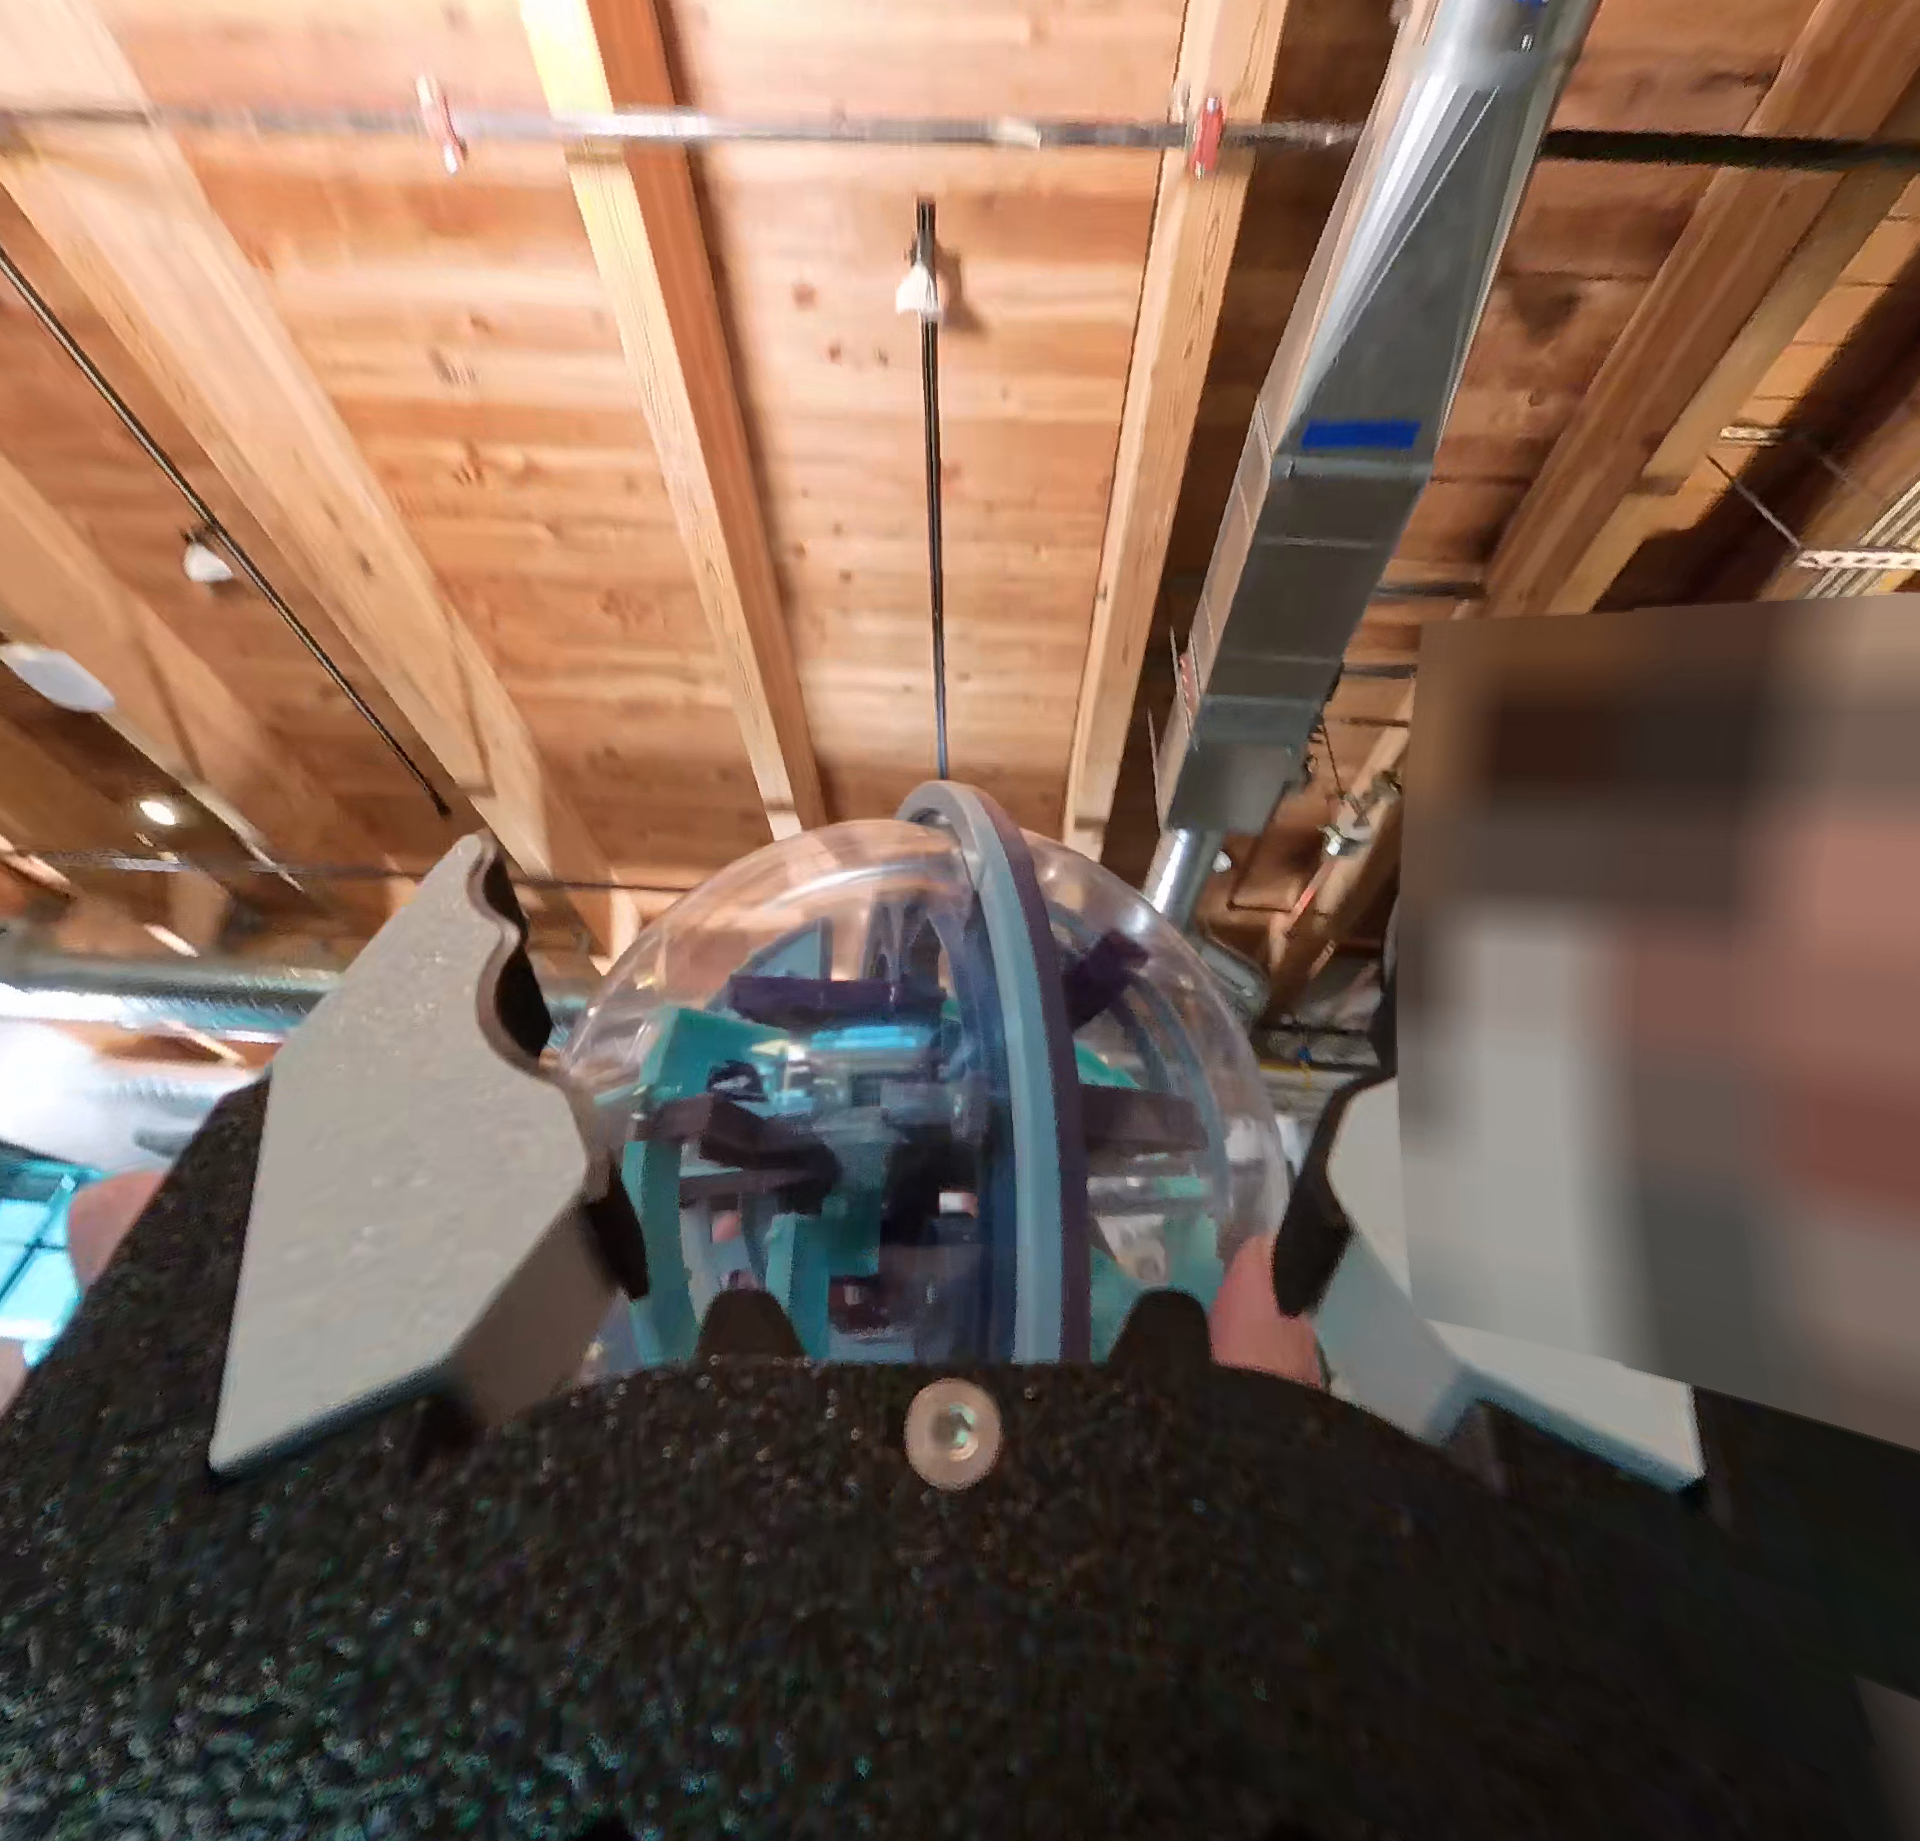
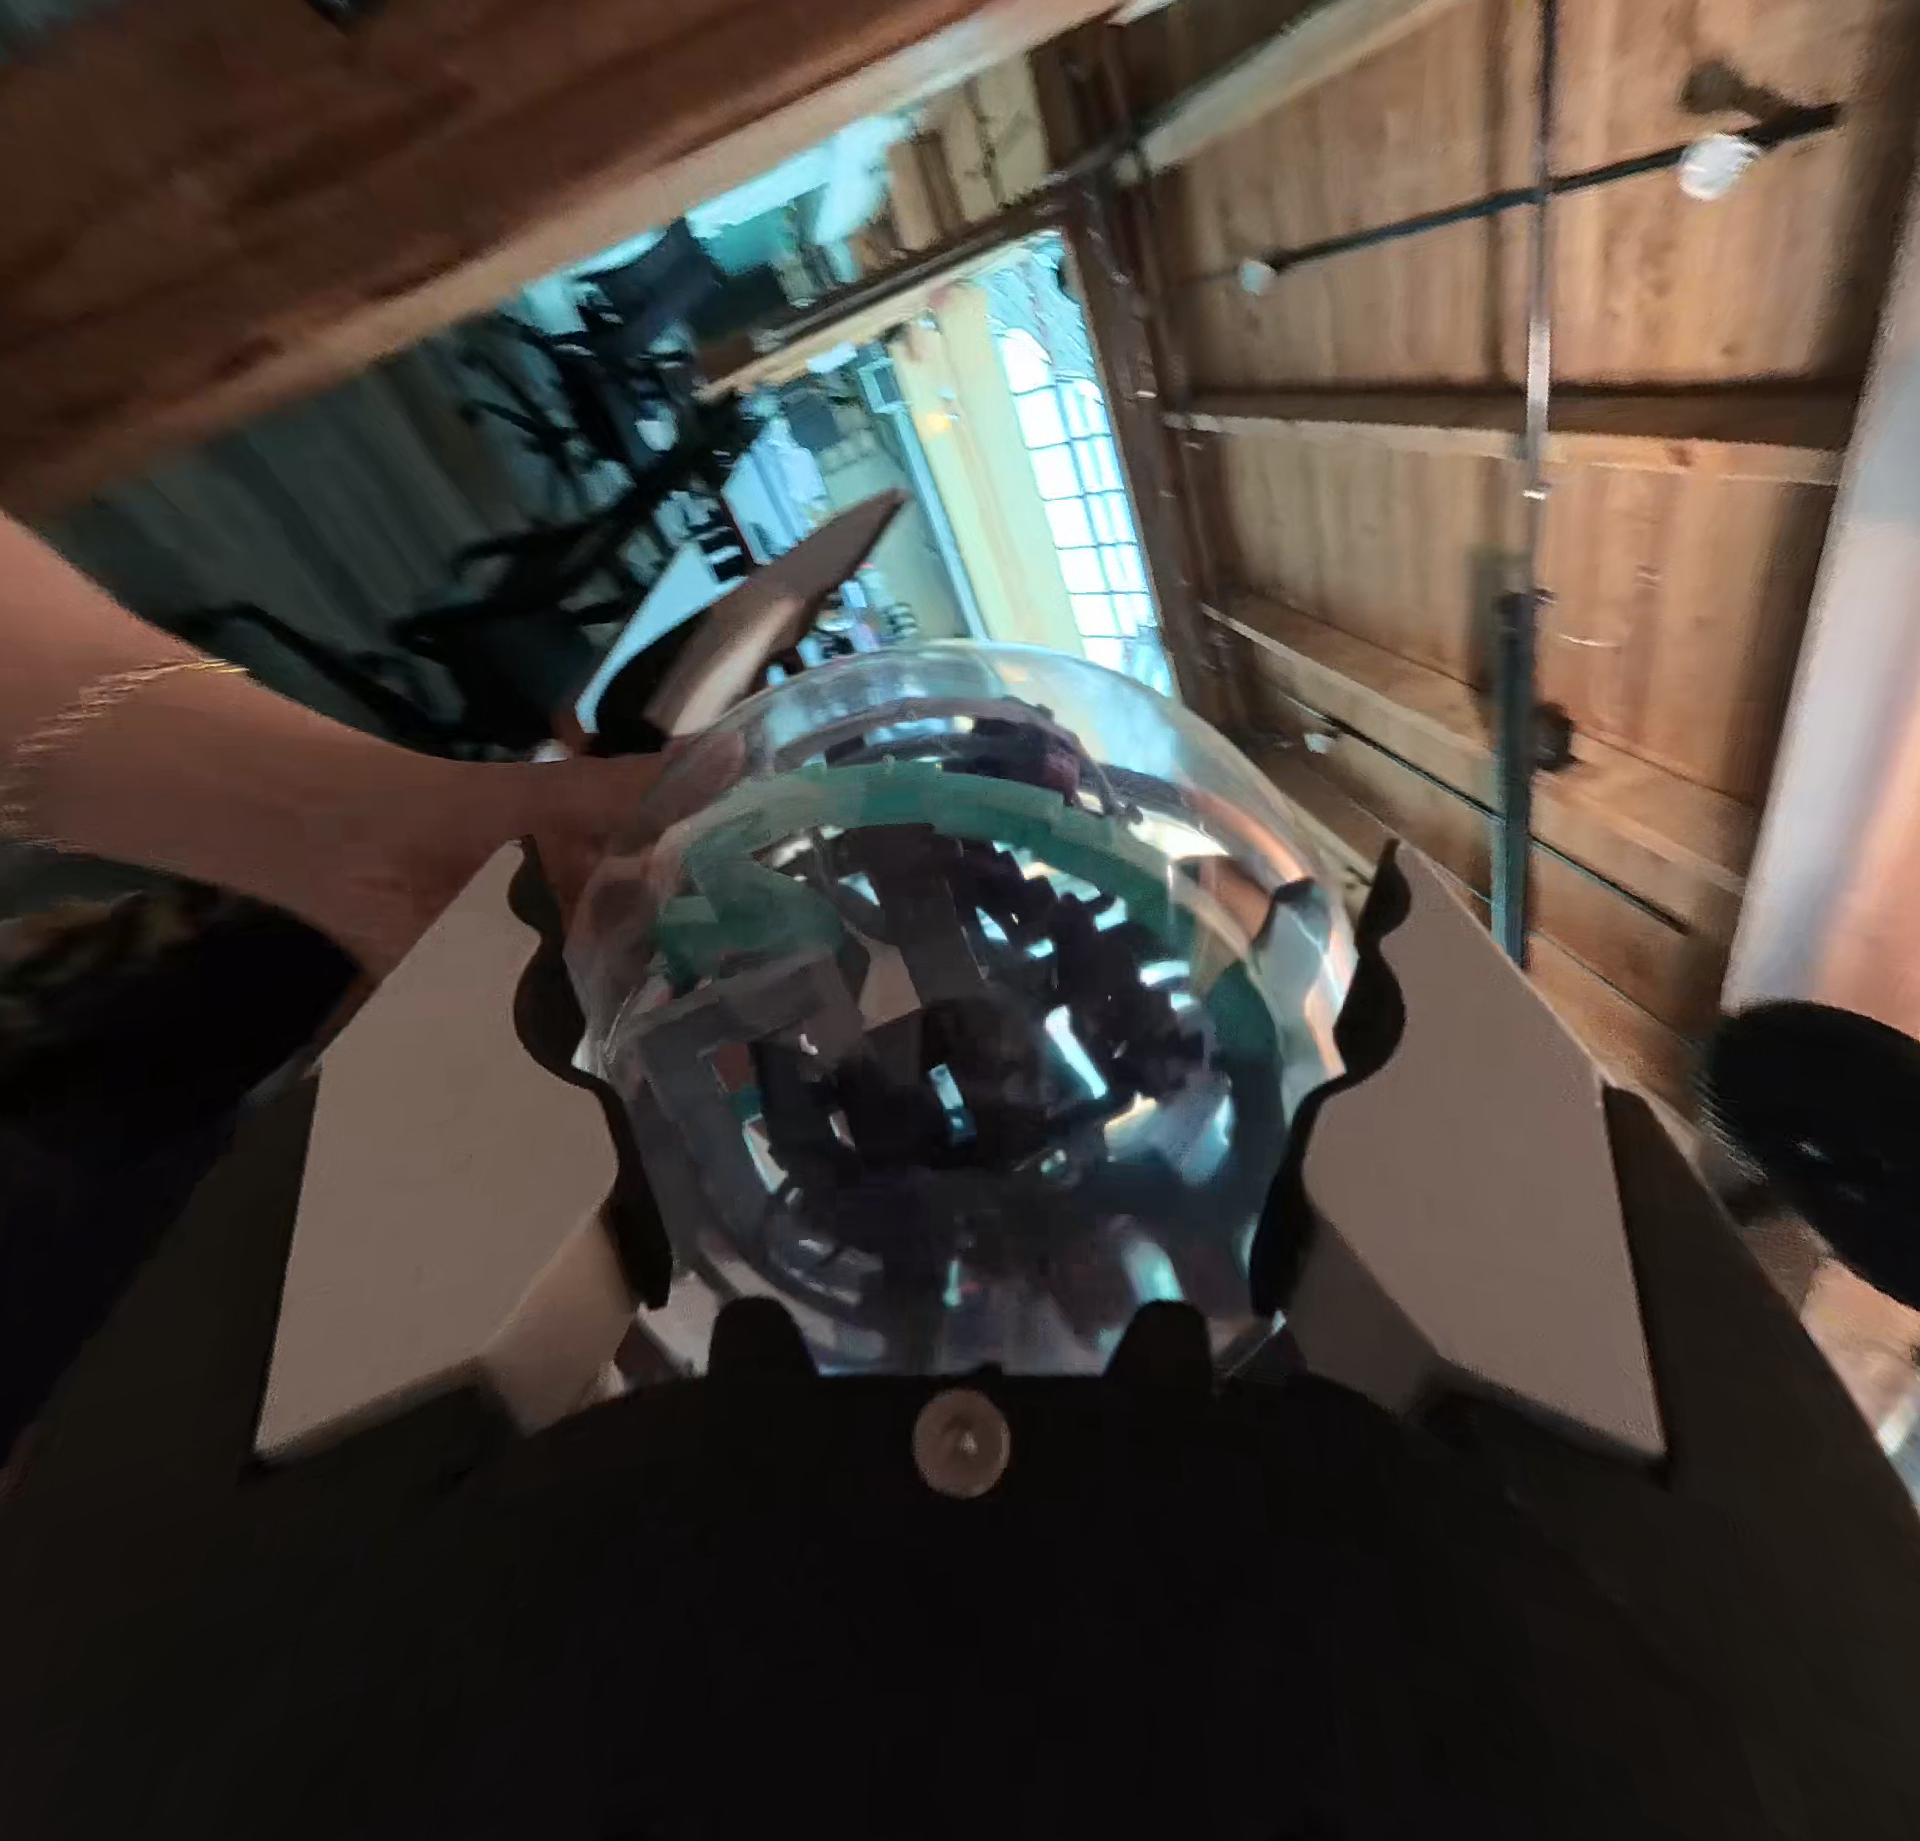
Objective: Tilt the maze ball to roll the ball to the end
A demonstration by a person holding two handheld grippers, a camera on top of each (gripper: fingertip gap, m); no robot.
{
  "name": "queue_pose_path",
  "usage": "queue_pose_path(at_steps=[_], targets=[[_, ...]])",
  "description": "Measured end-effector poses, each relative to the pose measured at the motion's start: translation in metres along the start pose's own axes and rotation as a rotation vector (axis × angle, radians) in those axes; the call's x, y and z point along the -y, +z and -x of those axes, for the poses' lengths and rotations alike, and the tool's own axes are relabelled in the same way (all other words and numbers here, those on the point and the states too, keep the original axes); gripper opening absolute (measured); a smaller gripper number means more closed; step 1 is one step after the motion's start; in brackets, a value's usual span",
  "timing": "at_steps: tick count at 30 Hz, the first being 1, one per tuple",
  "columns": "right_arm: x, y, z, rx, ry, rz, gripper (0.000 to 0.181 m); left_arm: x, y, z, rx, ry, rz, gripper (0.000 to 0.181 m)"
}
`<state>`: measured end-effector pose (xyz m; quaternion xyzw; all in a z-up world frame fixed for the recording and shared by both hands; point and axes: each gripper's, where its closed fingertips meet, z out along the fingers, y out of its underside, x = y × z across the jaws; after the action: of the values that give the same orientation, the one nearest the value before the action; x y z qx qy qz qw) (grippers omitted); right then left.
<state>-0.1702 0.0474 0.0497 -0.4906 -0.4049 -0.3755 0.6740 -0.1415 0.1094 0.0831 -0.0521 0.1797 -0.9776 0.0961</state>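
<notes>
Both grippers, left gripper (image 1: 935,1095) and right gripper (image 2: 961,1043), clamp the clear maze ball (image 2: 961,1012), raised toward a wooden ceiling (image 1: 727,389).

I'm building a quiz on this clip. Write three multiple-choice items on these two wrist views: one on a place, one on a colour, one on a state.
1. Where does the maze ball sit in the right wrist view?
A. Between the right gripper's fingers
B. On a table
C. On the floor

2. What colour is the ring around the maze ball in the left wrist view?
A. Red
B. Grey-blue
C. Yellow

3. How is the left gripper set?
A. Shut with nothing in it
B. Closed on the maze ball
C. Wide open, away from the ball

Answers: 1 A, both fingers flank the clear shell. 2 B, a grey-blue band arcs over the sphere. 3 B, its fingers press on the sphere's sides.
</notes>
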Motion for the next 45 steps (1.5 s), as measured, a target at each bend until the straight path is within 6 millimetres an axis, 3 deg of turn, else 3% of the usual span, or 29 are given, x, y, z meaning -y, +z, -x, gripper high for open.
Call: queue_pose_path(at_steps=[1, 5, 8, 13, 16, 19, 22, 24, 30, 35, 39, 45], targets=[[-0.002, 0.000, -0.004, -0.052, 0.009, -0.012, 0.145, 0.002, 0.001, 0.001, 0.010, 0.019, -0.024, 0.157], [0.012, -0.010, -0.024, -0.230, 0.176, -0.245, 0.144, 0.006, 0.003, -0.007, -0.012, 0.088, -0.104, 0.155], [0.017, -0.019, -0.028, -0.304, 0.191, -0.346, 0.143, 0.004, 0.009, -0.017, -0.068, 0.155, -0.107, 0.153], [0.015, -0.019, -0.036, -0.381, 0.067, -0.271, 0.157, -0.010, 0.033, -0.019, -0.080, 0.207, 0.040, 0.156], [0.021, -0.024, -0.047, -0.407, -0.021, -0.233, 0.153, 0.004, 0.047, -0.039, -0.147, 0.364, 0.032, 0.156], [0.030, -0.025, -0.052, -0.360, -0.055, -0.244, 0.138, -0.006, 0.064, -0.048, -0.201, 0.368, 0.167, 0.156], [0.037, -0.018, -0.049, -0.292, -0.127, -0.214, 0.143, -0.015, 0.079, -0.038, -0.150, 0.310, 0.320, 0.157], [0.039, -0.014, -0.049, -0.251, -0.156, -0.179, 0.148, -0.019, 0.085, -0.031, -0.109, 0.370, 0.374, 0.157], [0.054, -0.020, -0.070, -0.283, -0.125, -0.275, 0.145, -0.016, 0.102, -0.042, -0.120, 0.384, 0.323, 0.157], [0.048, -0.017, -0.079, -0.288, -0.190, -0.214, 0.147, -0.013, 0.116, -0.051, -0.147, 0.485, 0.320, 0.156], [0.058, -0.018, -0.090, -0.303, -0.205, -0.245, 0.147, -0.016, 0.127, -0.074, -0.235, 0.648, 0.328, 0.156], [0.083, -0.015, -0.102, -0.311, -0.281, -0.285, 0.149, -0.017, 0.139, -0.105, -0.369, 0.750, 0.315, 0.157]])
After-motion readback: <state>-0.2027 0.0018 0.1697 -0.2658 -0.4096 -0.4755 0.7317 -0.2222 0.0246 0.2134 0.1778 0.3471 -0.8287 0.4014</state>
